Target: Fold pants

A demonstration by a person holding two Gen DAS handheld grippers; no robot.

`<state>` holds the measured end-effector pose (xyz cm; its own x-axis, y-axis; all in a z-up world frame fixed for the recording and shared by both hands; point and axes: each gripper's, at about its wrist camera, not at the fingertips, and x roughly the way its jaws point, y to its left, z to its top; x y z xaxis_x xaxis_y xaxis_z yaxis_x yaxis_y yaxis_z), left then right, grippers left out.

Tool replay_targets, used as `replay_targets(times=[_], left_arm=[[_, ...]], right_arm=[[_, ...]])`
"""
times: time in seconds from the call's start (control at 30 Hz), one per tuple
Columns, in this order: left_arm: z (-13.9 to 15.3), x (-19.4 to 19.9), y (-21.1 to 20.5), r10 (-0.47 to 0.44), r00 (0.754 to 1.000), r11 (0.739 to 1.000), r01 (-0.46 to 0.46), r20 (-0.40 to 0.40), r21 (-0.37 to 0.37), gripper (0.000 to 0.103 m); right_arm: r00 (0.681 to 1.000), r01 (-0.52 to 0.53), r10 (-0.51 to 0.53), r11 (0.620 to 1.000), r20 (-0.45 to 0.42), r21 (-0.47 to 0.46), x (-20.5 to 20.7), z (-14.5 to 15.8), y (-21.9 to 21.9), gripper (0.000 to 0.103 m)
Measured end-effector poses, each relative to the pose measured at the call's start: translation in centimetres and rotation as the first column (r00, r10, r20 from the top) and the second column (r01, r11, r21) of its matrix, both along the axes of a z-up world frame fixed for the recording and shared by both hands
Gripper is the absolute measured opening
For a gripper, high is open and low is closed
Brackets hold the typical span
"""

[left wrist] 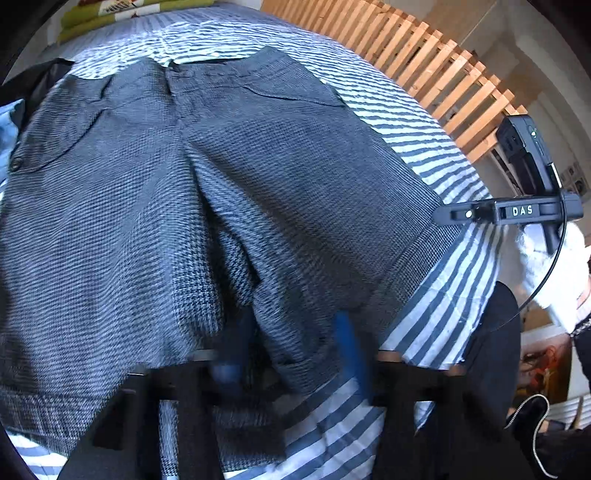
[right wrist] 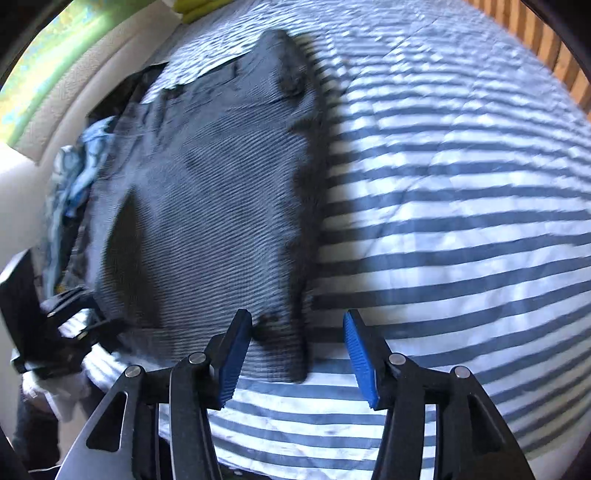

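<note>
Grey houndstooth pants (left wrist: 229,177) lie spread flat on a blue-and-white striped bed cover (left wrist: 436,317), waistband at the far end. In the left wrist view, my left gripper (left wrist: 288,347) hovers over the near hem; its blue pads (left wrist: 351,347) are blurred and stand apart, with a fold of cloth between them. In the right wrist view, the pants (right wrist: 207,206) fill the left half. My right gripper (right wrist: 295,332) is open over the near hem corner, and its pads (right wrist: 360,358) are not pressing on it. A white-gloved hand (left wrist: 554,266) holds it at the right.
A wooden slatted frame (left wrist: 424,62) runs along the bed's far right side. Green and yellow cushions (left wrist: 129,11) sit at the head. A light blue garment (right wrist: 74,177) and a dark one (left wrist: 37,81) lie left of the pants. Bare striped cover (right wrist: 461,221) stretches to the right.
</note>
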<state>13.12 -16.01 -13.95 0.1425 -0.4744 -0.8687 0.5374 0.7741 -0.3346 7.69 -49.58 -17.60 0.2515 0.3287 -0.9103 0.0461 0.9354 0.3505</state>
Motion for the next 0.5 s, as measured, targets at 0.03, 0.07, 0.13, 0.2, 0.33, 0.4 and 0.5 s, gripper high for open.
replay_targets(times=[0.03, 0.07, 0.13, 0.2, 0.33, 0.4, 0.5], left_arm=[[0.0, 0.0, -0.4, -0.011, 1.000, 1.000, 0.011, -0.006, 0.004, 0.014], [0.1, 0.0, -0.6, -0.020, 1.000, 1.000, 0.020, -0.008, 0.002, 0.009], [1.0, 0.1, -0.7, -0.041, 0.999, 0.999, 0.041, -0.020, -0.027, 0.006], [2.8, 0.4, -0.5, -0.039, 0.999, 0.995, 0.036, -0.034, -0.088, 0.006], [4.5, 1.8, 1.2, -0.020, 0.981, 0.965, -0.031, -0.193, -0.259, 0.010], [3.2, 2.0, 1.5, -0.003, 0.966, 0.969, -0.061, -0.259, -0.238, 0.013], [1.6, 0.9, 0.7, 0.008, 0.981, 0.997, -0.022, -0.196, -0.069, 0.028]], right_arm=[[1.000, -0.008, 0.008, 1.000, -0.004, 0.009, 0.0, -0.1, 0.3, 0.035], [1.000, -0.015, 0.015, 1.000, -0.001, -0.007, 0.2, 0.1, 0.8, 0.026], [1.000, -0.019, 0.020, 0.998, 0.011, -0.058, 0.4, 1.6, 1.3, 0.015], [0.999, -0.013, 0.014, 0.999, 0.038, -0.042, 0.4, 3.9, 1.1, 0.014], [0.995, -0.017, 0.023, 0.998, 0.094, -0.064, 0.3, 9.1, 0.8, 0.014], [0.995, -0.028, 0.035, 0.996, 0.091, -0.085, 0.2, 10.3, 0.8, 0.014], [0.997, -0.070, 0.072, 0.983, 0.007, -0.171, 0.2, 8.3, 2.1, 0.020]])
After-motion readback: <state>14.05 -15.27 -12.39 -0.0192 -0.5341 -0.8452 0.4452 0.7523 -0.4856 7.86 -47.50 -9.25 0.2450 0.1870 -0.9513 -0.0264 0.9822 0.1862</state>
